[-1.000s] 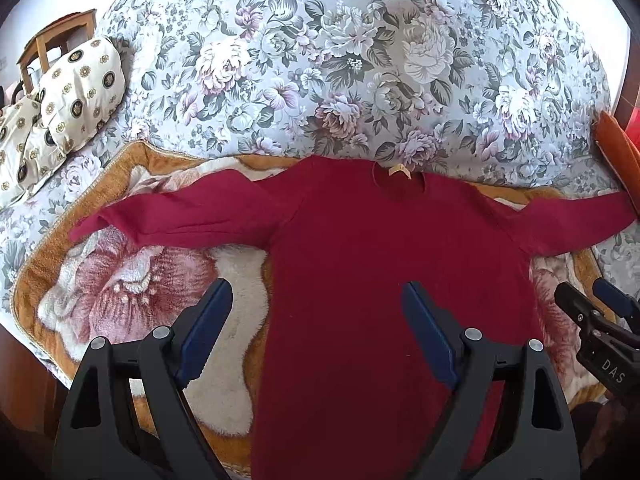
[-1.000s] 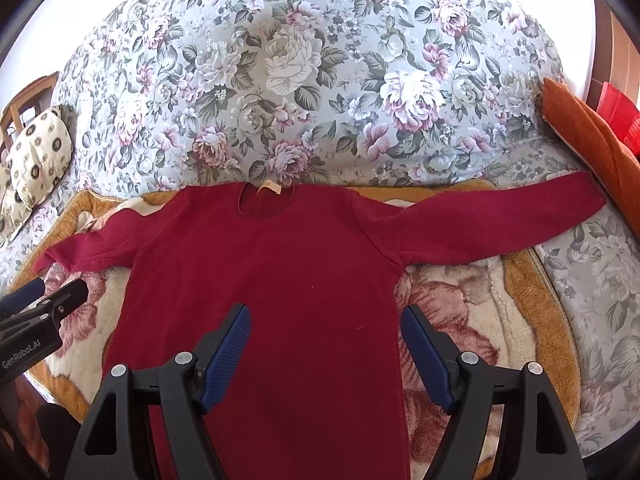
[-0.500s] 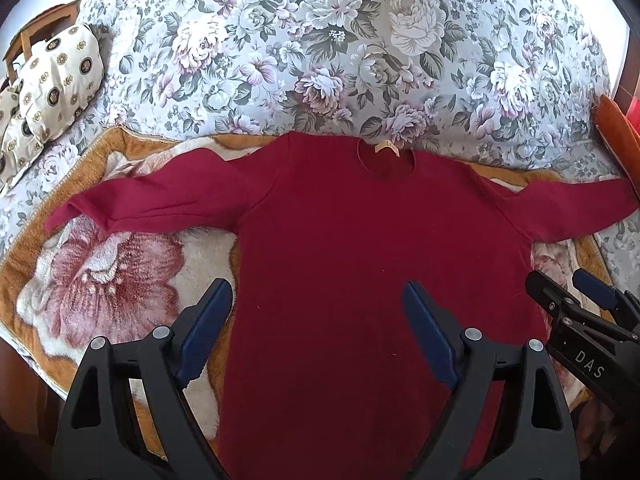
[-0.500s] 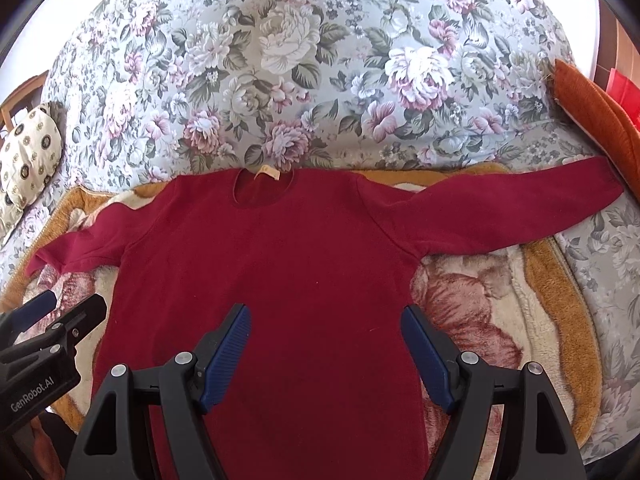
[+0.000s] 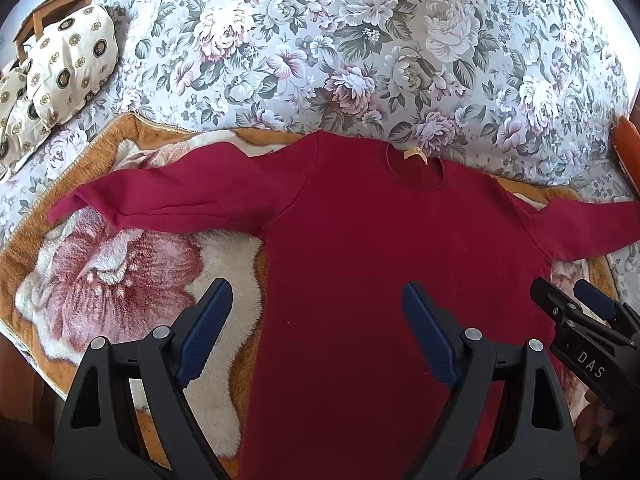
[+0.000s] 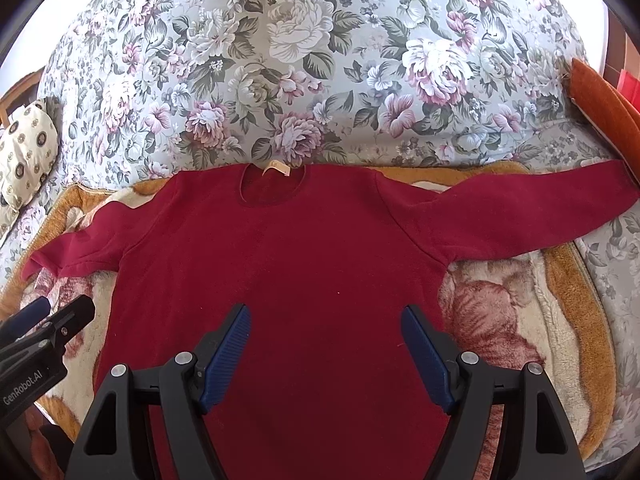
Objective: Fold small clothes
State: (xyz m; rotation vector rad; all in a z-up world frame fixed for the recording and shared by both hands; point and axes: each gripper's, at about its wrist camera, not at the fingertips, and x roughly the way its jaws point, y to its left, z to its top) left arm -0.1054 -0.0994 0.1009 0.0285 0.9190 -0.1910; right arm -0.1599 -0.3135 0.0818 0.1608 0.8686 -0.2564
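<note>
Red sweater point(image 5: 380, 272) lies flat, front up, on a plush blanket point(image 5: 100, 280) spread over the bed; sleeves out toward 9 and 3 o'clock, round neck at 12 w/ a small tan label point(image 5: 416, 155) inside. Fabric looks soft, matte, fleece-like, few wrinkles; left cuff a bit folded under.

My left tongs point(image 5: 318, 332) hover over the sweater's left edge, spread wide, nothing between them: one blue ribbed pad over the blanket, the other over the red body. My right tongs point(image 6: 326, 350) are likewise spread and empty, both pads over the lower body of the sweater point(image 6: 288, 272). Each pair shows at the other view's edge, approx 4 and 8 o'clock.

Blanket is thick pile, cream w/ big pink flowers and an orange-brown border point(image 6: 576, 320). Beyond it at 12 o'clock, a grey-blue floral bedspread point(image 6: 320, 60), smooth cotton-looking, roses and green leaves. At 10 o'clock, cream pillows w/ round medallion print point(image 5: 68, 68), a wooden chair point(image 5: 52, 4) behind them. At 2 o'clock, an orange velvety cushion point(image 6: 600, 108). Bright white light past the bed's far side.
</note>
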